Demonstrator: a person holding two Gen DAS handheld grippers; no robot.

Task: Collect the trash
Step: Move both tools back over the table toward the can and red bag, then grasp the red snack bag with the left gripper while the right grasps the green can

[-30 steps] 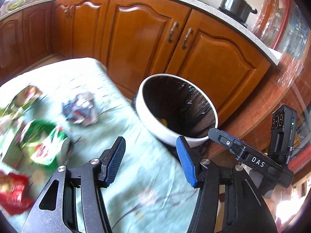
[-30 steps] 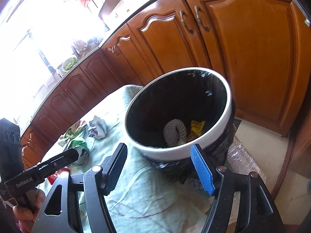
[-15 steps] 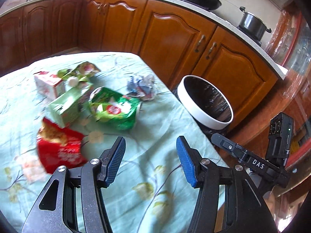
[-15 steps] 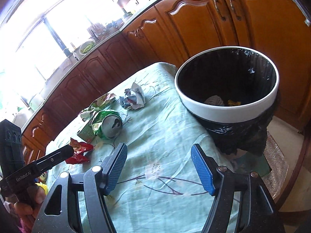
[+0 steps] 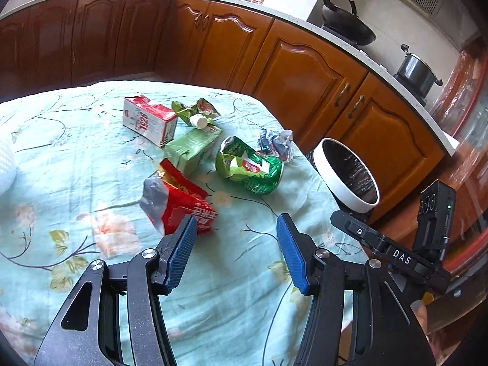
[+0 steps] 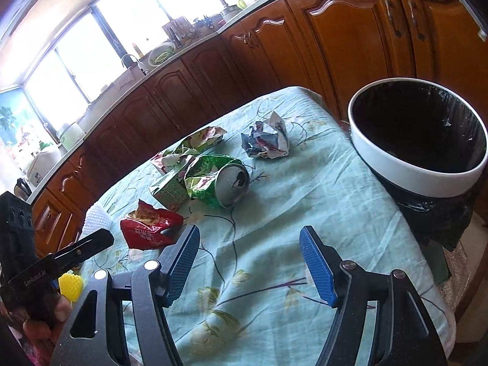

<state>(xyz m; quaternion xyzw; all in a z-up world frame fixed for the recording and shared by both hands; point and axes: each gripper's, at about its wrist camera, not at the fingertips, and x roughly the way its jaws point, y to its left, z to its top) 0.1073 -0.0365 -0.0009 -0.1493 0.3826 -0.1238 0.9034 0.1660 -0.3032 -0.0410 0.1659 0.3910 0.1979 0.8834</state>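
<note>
Both grippers have drawn back from the bin [image 6: 418, 170] to the littered table [image 5: 76, 158], left gripper [image 5: 235, 253] and right gripper [image 6: 250, 262] spread and empty, so I judge a fresh pick is beginning, likely the red wrapper [image 5: 180, 204] just ahead.

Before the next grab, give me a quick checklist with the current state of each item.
1. Left gripper open and empty: ok.
2. Right gripper open and empty: ok.
3. Bin mouth unobstructed, liner in place: ok.
4. Nearest trash to the left gripper is the red bag, lying apart from the green bag: ok.
5. Crumpled paper lies clear of the other pieces, toward the bin: ok.
6. Room left in the bin: cannot tell, its inside is dark.
</note>
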